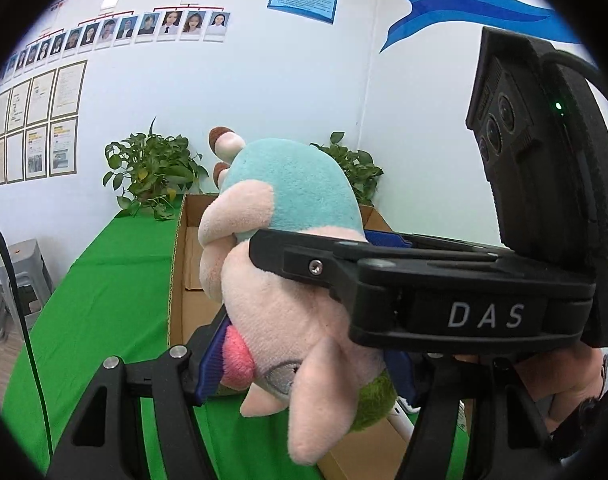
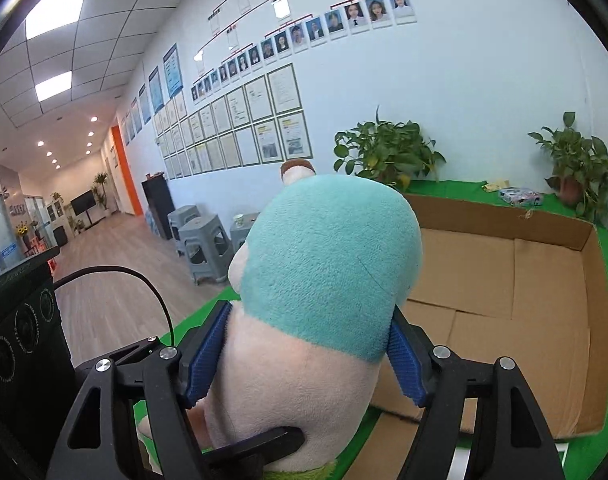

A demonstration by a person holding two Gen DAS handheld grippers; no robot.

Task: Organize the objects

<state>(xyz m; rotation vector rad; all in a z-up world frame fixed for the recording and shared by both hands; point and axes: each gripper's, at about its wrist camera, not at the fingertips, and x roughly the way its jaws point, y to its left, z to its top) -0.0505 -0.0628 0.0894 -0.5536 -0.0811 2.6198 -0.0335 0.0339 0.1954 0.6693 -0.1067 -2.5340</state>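
The plush toy (image 2: pixel 324 280) hides the cardboard box's (image 2: pixel 544 280) near-left corner.

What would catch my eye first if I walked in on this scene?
Most likely the plush toy, pink with a teal back, filling the middle of both views and squeezed by both the right gripper and the left gripper. Behind it an open cardboard box lies on a green cloth, with potted plants along the white wall.

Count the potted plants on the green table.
2. One leafy green potted plant stands beyond the open cardboard box's far left corner; the other by its far right corner. Others may be hidden.
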